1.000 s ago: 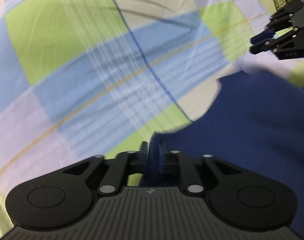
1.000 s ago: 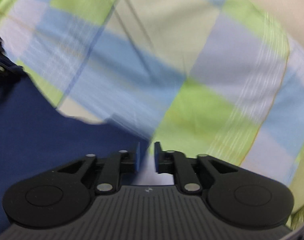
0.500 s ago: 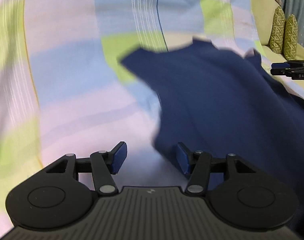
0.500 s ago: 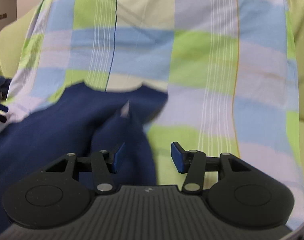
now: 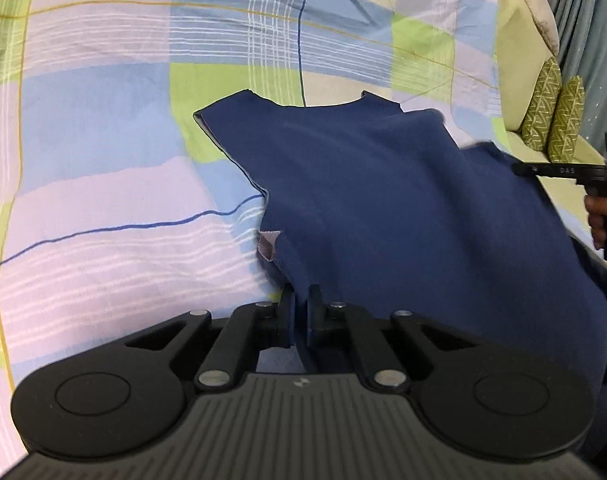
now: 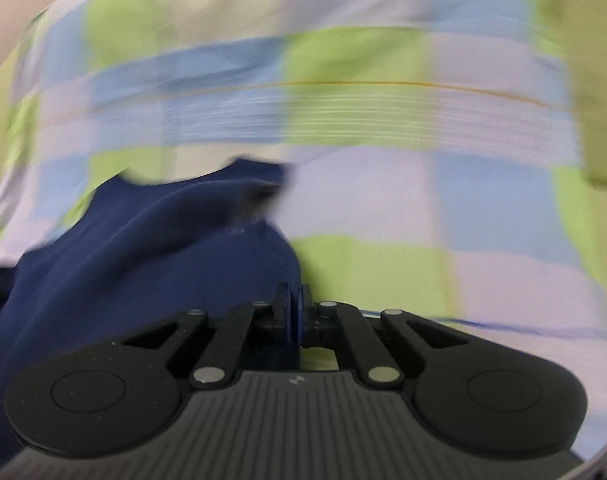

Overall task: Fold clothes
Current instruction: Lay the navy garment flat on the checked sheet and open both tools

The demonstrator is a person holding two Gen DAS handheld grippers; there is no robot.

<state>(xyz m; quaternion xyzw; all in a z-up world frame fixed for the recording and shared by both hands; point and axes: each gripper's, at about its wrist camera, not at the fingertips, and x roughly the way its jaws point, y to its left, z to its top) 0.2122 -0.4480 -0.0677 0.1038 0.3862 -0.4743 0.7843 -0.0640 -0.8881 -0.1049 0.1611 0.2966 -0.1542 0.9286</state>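
Lying on the bed sheet (image 5: 103, 184), the dark blue shirt (image 5: 383, 208) is spread out with its neck edge pointing away toward the far side of the bed. The sheet has big squares of green, blue, pink and cream.

The left gripper (image 5: 299, 304) has its jaws pressed together on the near edge of the shirt, and a bit of blue cloth sits pinched between them. Just beside that spot, a small pale corner of the shirt is flipped up. The left edge of the shirt runs in a bumpy line up to a sharp corner.

The right gripper (image 6: 294, 300) has its jaws pressed together too, pinching the shirt's hem at its right edge. That picture is blurry. In the left wrist view, the right gripper (image 5: 567, 170) shows at the far right, with a hand (image 5: 597, 216) holding its grip.

To the left of the shirt there is lots of bare sheet. To the right of the shirt's edge, in the right wrist view, the sheet is bare as well. Beyond the neck edge there is more open sheet. Two green patterned cushions (image 5: 555, 120) stand at the far right, well apart from the shirt.
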